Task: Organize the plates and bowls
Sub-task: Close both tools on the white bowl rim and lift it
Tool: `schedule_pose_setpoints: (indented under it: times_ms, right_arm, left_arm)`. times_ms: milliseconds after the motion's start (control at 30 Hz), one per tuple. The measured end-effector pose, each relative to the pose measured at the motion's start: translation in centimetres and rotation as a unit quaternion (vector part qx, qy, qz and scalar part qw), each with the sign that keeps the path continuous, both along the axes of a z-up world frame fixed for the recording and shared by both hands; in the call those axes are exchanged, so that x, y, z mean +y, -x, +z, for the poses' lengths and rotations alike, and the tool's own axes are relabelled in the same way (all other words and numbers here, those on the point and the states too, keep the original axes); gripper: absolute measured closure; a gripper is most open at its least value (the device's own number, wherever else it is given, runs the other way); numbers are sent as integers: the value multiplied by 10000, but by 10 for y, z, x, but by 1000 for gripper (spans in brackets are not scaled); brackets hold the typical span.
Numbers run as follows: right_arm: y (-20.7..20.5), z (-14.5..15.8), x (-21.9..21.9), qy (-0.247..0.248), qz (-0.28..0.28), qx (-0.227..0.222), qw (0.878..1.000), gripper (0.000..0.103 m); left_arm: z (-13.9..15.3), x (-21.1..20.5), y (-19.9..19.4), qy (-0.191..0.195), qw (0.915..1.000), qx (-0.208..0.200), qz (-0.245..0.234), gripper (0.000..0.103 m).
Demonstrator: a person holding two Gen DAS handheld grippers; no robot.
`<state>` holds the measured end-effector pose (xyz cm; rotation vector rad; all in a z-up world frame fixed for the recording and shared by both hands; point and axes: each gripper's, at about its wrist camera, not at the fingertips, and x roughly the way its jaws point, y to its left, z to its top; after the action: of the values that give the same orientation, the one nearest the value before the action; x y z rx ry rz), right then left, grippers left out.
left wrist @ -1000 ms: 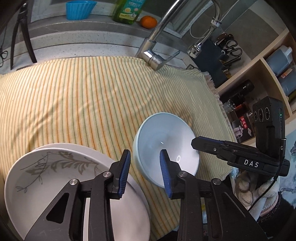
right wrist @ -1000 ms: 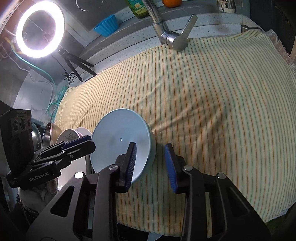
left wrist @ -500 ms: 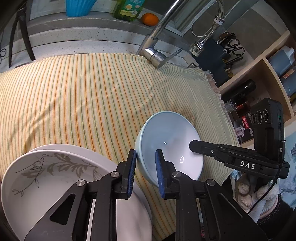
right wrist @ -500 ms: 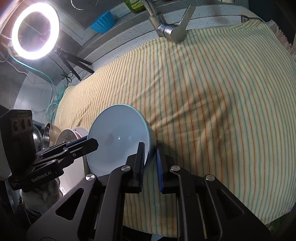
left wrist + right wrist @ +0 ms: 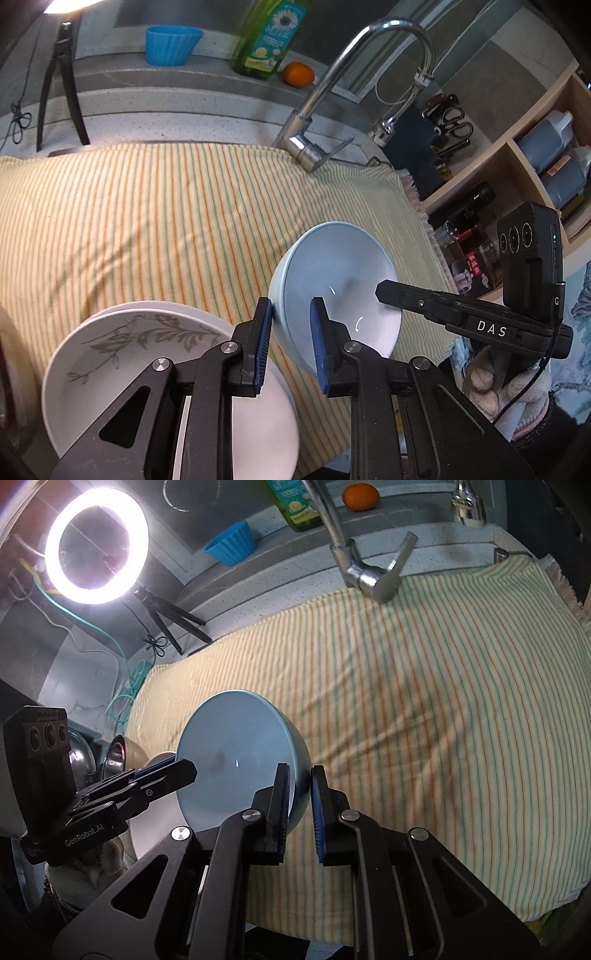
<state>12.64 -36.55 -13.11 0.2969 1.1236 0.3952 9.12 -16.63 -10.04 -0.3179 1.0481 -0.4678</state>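
Observation:
A pale blue bowl [image 5: 340, 280] is tilted up off the striped cloth [image 5: 147, 221], held by both grippers at opposite sides of its rim. My left gripper [image 5: 290, 328] is shut on its near-left rim. My right gripper [image 5: 299, 794] is shut on its right rim, and the bowl [image 5: 232, 760] fills the middle of that view. White plates with a grey leaf pattern [image 5: 147, 350] are stacked at the lower left, just left of the left gripper.
A faucet [image 5: 332, 110] stands at the back of the cloth, with a dish soap bottle [image 5: 269, 37], an orange [image 5: 299, 74] and a blue cup [image 5: 171, 44] behind. Shelves with bottles [image 5: 535, 166] are at right. Metal bowls [image 5: 114, 757] and a ring light [image 5: 98, 542] are at left.
Both grippers closed on the bowl's rim, and the bowl has been lifted and tilted up from the cloth.

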Motion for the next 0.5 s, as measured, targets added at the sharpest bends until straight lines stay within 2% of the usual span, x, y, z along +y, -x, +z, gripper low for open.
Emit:
schedule_pose_setpoints:
  times_ms: [233, 500]
  right_arm:
    - [5, 26, 38, -56, 266, -244, 9993, 91]
    - [10, 40, 87, -129, 562, -389, 9976, 91]
  left_arm:
    - [20, 35, 13, 74, 9993, -230, 288, 84]
    - [36, 85, 35, 148, 9970, -400, 649, 84]
